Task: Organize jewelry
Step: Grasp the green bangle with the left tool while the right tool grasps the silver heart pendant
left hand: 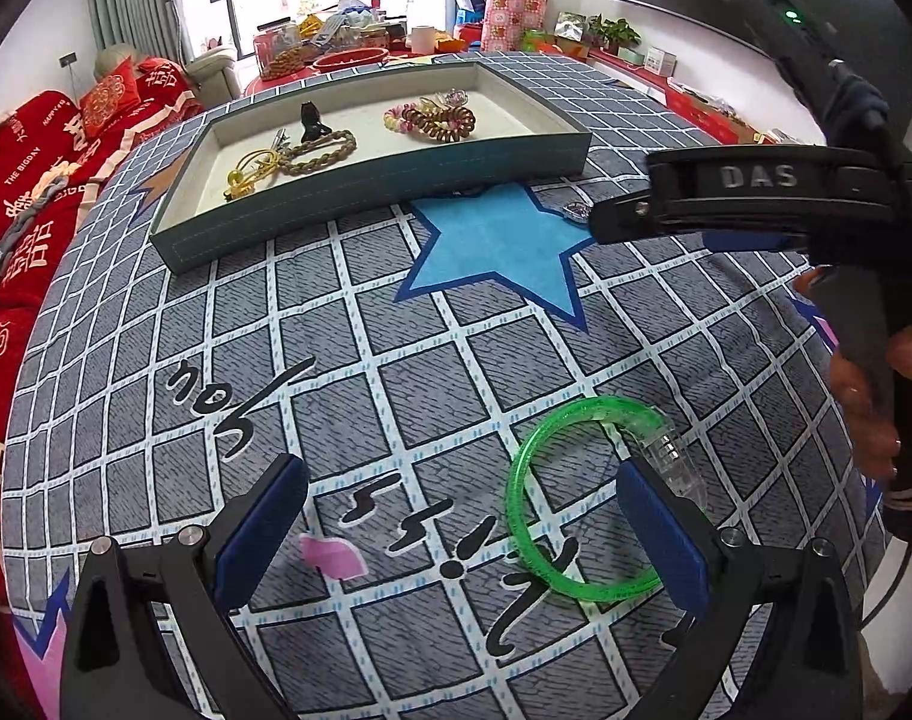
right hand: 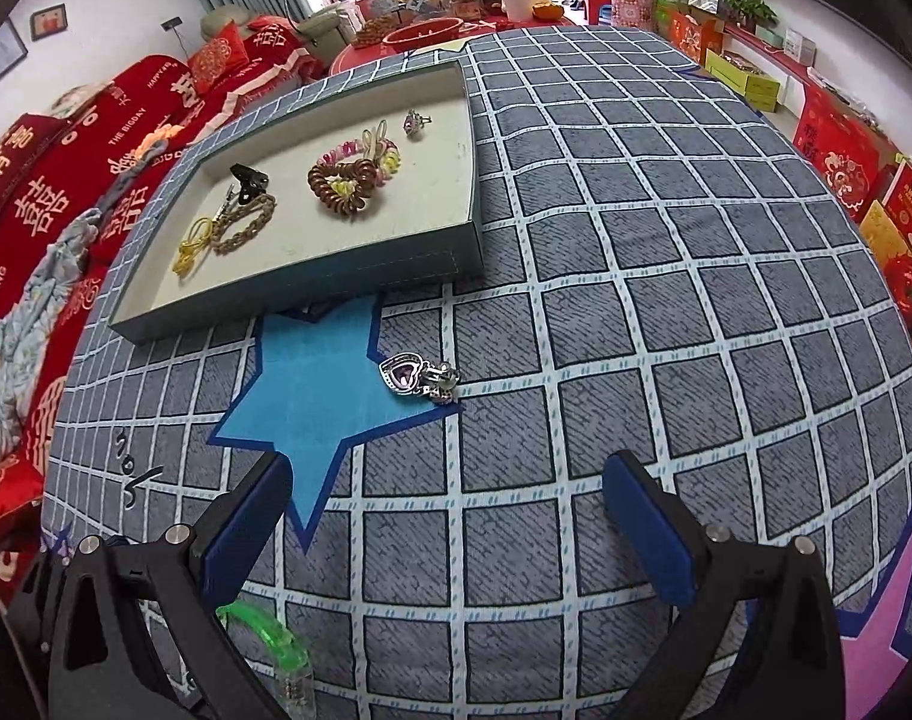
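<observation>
You are mid-sort: both grippers' fingers stand apart and empty, so close your left gripper (left hand: pixel 459 531) on the green bangle (left hand: pixel 582 498), then carry it to the tray (left hand: pixel 396 192).

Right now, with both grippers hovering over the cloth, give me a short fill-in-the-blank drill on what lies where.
1. The green bangle lies on the cloth beside the ____ gripper.
2. The heart-shaped pendant rests at the edge of the blue ____ printed on the cloth.
3. The brown spiral hair tie sits inside the ____.
4. The right gripper has its fingers ____.

Missing words: left; star; tray; open
</observation>
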`<state>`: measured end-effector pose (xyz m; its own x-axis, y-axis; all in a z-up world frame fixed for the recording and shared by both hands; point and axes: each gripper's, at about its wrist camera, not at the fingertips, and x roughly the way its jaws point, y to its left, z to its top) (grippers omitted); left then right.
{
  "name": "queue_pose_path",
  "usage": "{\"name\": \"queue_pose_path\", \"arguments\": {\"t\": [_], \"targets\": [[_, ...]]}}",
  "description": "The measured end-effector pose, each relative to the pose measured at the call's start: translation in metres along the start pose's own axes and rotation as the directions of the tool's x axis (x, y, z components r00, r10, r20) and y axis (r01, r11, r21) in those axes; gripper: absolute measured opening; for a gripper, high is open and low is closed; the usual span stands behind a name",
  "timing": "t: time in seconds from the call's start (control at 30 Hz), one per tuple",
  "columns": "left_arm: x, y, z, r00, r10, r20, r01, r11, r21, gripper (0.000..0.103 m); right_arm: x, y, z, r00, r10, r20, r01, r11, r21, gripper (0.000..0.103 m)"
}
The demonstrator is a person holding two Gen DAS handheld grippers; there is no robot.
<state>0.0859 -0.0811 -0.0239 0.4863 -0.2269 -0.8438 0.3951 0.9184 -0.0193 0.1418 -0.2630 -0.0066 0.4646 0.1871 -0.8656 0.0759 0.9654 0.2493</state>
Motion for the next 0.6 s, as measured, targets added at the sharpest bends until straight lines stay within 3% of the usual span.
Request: {"name": "queue_pose_path", "arguments": {"t": [0.2,0.23,0.37,0.5,0.6], "targets": [[0.005,-0.002,-0.001,1.000,0.005,-0.011,-0.006,1.000,-0.007,0.103,0.010,0.007,0.003,0.999,-0.047,0.005,0.047,0.998,-0.036,0.098],[0.006,-0.003,-0.002,1.000,0.007,-0.015,-0.007,1.000,-0.004,0.093,0.011,0.009,0.004,0.998,-0.060,0.009,0.060,0.997,-0.051,0.096],[0.005,-0.005,-0.003,1.000,0.009,-0.010,-0.009,1.000,-0.001,0.093,0.017,0.021,0.007,0.995,-0.099,0.022,0.101,0.989,-0.109,0.091],[0.004,-0.008,-0.002,1.000,0.002,-0.004,-0.002,1.000,0.005,0.087,0.022,0.033,0.010,0.987,-0.155,0.049,0.161,0.971,-0.175,0.077],[0.002,-0.012,-0.002,1.000,-0.003,-0.004,0.003,1.000,0.012,0.085,0.022,0.039,0.012,0.988,-0.147,0.055,0.155,0.969,-0.194,0.066]]}}
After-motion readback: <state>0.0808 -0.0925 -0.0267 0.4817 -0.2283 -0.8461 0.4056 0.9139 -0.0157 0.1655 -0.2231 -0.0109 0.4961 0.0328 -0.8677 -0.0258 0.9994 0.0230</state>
